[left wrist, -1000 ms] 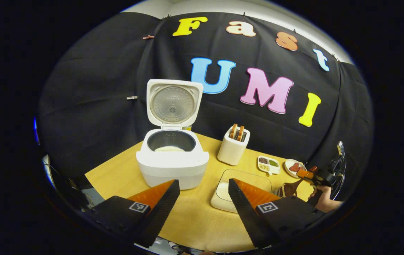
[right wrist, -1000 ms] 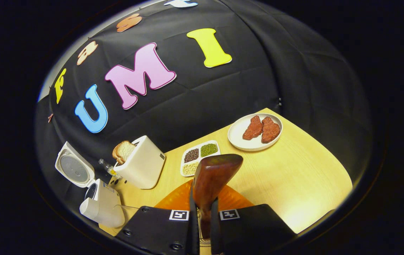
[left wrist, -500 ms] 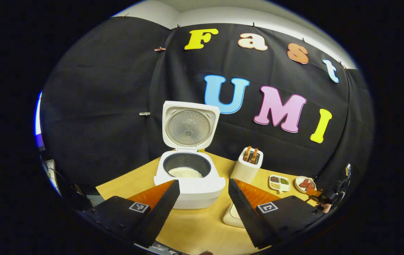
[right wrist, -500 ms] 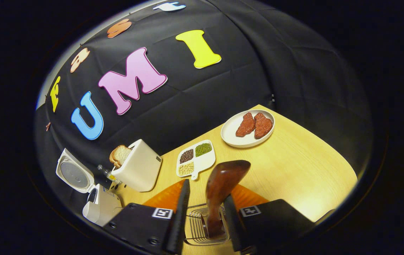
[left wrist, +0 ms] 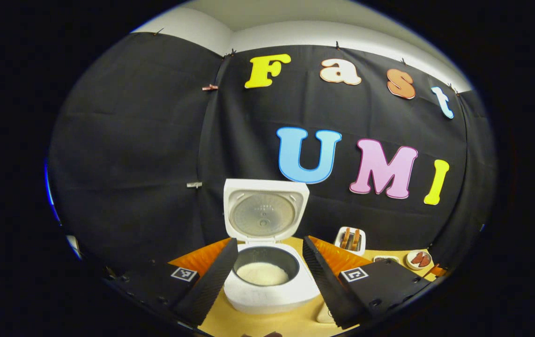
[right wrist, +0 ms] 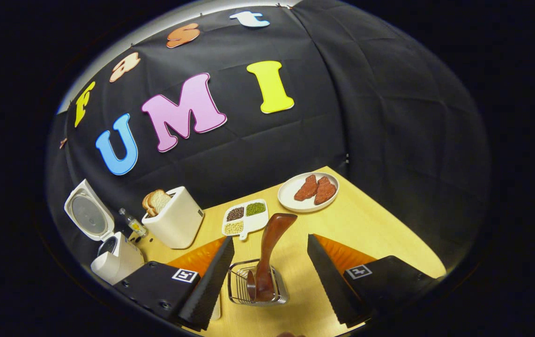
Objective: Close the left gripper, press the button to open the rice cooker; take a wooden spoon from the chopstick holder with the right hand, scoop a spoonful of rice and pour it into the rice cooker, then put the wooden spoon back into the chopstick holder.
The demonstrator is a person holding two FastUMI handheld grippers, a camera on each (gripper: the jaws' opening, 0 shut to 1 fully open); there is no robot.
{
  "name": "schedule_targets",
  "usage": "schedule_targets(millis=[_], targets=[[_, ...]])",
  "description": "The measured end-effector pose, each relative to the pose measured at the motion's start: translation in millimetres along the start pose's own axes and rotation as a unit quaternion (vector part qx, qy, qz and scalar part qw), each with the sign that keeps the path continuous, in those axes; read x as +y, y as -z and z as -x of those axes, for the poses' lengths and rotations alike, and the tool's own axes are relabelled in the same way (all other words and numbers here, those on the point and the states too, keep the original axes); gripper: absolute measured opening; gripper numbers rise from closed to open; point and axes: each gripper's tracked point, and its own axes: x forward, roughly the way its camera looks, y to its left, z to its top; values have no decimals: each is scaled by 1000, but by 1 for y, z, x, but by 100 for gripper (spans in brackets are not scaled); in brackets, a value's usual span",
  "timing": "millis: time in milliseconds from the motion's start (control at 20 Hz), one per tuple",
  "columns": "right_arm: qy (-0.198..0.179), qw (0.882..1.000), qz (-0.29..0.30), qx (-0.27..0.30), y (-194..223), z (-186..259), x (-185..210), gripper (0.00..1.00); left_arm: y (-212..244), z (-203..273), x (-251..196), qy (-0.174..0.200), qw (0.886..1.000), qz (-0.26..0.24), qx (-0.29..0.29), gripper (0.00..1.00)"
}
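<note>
Right gripper [right wrist: 270,274] has its fingers spread wide, let go of the wooden spoon [right wrist: 267,257], which stands handle-up in the wire chopstick holder [right wrist: 258,286] on the tabletop [right wrist: 380,234]. Left gripper [left wrist: 270,276] is spread too, framing the rice cooker [left wrist: 267,281], lid up, rice inside.

Light wooden table [right wrist: 370,224], set against the booth's black cloth wall. Resting directly on it: white rice cooker [right wrist: 116,262] with lid up at the far left, white toaster [right wrist: 176,223] beside it, small bottle [right wrist: 132,223] between them, divided dish of grains [right wrist: 245,218], plate of meat [right wrist: 308,192], wire chopstick holder [right wrist: 258,286] nearest.
</note>
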Motion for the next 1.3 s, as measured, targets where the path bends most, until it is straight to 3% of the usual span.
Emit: schedule_targets(millis=[350, 650, 900, 1000, 1150, 1300], targets=[[26, 997, 45, -48, -22, 64, 8, 98, -103, -74, -9, 35, 991, -80, -98, 95], [53, 997, 36, -41, -8, 105, 16, 98, -131, -152, -13, 58, 995, -11, -84, 94], [66, 996, 52, -44, -7, 127, 24, 98, -121, -230, 6, 49, 998, 24, -26, 95], [70, 995, 50, -47, -9, 134, 27, 98, -112, -261, 13, 43, 999, 17, -8, 95], [74, 995, 51, -53, -13, 143, 27, 98, -83, -298, 24, 27, 999, 0, 32, 95], [73, 994, 55, -58, -15, 147, 30, 98, -52, -319, 22, 22, 997, 20, 77, 95]])
